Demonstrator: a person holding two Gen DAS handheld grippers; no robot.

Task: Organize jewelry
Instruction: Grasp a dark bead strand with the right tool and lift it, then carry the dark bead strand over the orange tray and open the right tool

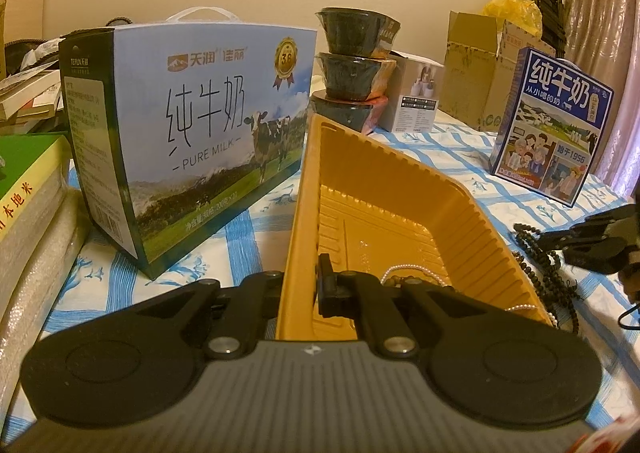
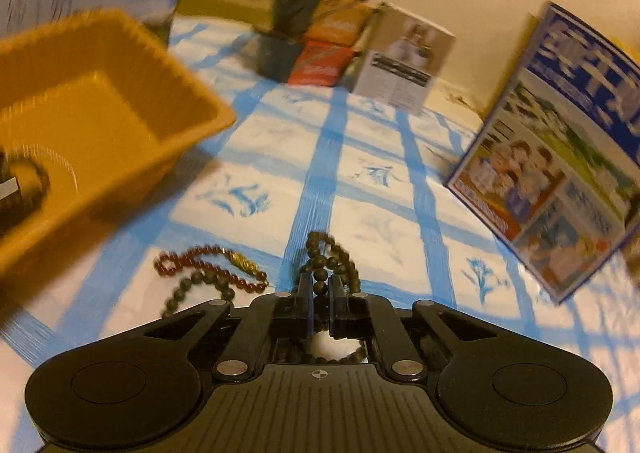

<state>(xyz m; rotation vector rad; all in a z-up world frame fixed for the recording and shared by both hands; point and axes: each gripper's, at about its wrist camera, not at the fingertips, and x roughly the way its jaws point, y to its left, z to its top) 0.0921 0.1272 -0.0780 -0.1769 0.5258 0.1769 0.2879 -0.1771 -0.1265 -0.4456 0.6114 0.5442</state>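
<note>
My left gripper (image 1: pixel 300 285) is shut on the near wall of a yellow plastic tray (image 1: pixel 400 189), one finger inside and one outside. A pearl strand (image 1: pixel 416 273) and brown beads lie in the tray. My right gripper (image 2: pixel 320 293) is shut on a dark bead necklace (image 2: pixel 334 253), which trails over the blue-checked cloth. A red bead bracelet with a gold clasp (image 2: pixel 208 257) lies just left of it. In the left wrist view the right gripper (image 1: pixel 592 249) and the dark beads (image 1: pixel 536 257) sit right of the tray. The right wrist view is blurred.
A large milk carton (image 1: pixel 192 133) stands left of the tray, stacked dark cups (image 1: pixel 352 69) and a small white box (image 1: pixel 416 97) behind it. A blue milk carton (image 1: pixel 556 125) stands at right. Books (image 1: pixel 24 189) lie at far left.
</note>
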